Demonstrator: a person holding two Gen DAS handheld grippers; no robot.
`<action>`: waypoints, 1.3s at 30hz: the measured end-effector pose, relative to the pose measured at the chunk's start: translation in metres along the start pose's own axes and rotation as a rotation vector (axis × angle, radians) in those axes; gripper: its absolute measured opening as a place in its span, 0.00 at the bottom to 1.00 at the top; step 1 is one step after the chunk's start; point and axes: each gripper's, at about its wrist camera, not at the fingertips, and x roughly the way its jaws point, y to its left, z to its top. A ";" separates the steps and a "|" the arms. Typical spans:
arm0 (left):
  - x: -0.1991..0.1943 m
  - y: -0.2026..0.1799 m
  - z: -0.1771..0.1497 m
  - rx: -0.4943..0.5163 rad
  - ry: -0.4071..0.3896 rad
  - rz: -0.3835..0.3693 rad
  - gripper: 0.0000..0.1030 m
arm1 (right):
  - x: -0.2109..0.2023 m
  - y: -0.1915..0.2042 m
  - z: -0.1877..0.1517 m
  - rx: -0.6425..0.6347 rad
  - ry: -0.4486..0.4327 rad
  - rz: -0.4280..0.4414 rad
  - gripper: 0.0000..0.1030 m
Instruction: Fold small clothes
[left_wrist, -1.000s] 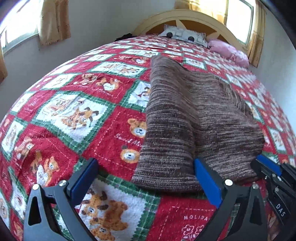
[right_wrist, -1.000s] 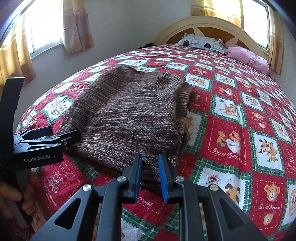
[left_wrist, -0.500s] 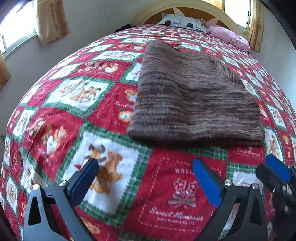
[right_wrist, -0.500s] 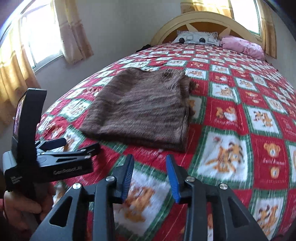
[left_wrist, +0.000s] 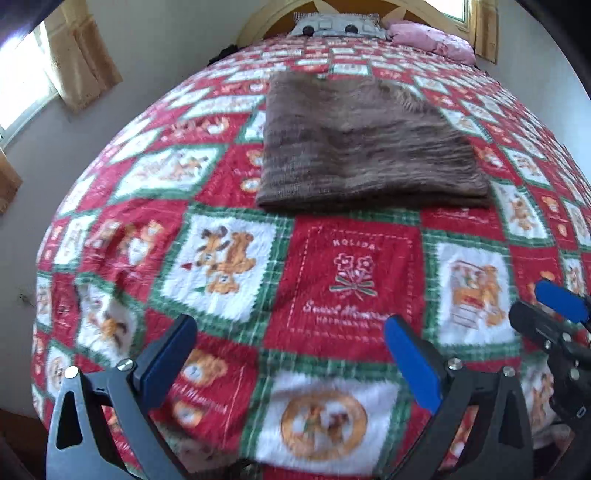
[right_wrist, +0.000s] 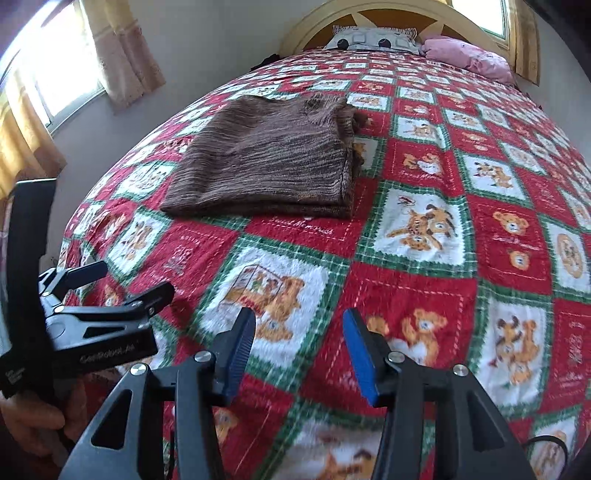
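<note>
Bedroom setting, and a red-and-green teddy-bear quilt (left_wrist: 354, 280) covers the whole bed, with a grey pillow (right_wrist: 373, 38) and a pink pillow (right_wrist: 469, 55) up by the headboard. On it lies the brown knitted sweater (left_wrist: 365, 147), folded into a flat, tidy rectangle, long edges running across the bed. It sits well ahead of both tools, nothing touching it. Left gripper (left_wrist: 291, 354) hangs low over the near edge of the quilt, jaws spread wide and empty. Right gripper (right_wrist: 299, 354) is level beside it, jaws parted moderately, also empty. From the right view the sweater lies ahead and to the left, so the left hand looks slightly nearer. The fold looks finished; any further move means reaching forward
</note>
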 end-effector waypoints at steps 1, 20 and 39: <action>-0.007 -0.001 0.002 0.004 -0.021 0.004 1.00 | -0.007 0.002 0.000 0.005 -0.011 0.011 0.49; -0.141 0.000 0.014 -0.035 -0.478 0.086 1.00 | -0.150 0.025 0.013 -0.035 -0.496 -0.074 0.58; -0.187 0.029 0.012 -0.140 -0.680 0.124 1.00 | -0.182 0.050 0.029 0.021 -0.646 -0.089 0.69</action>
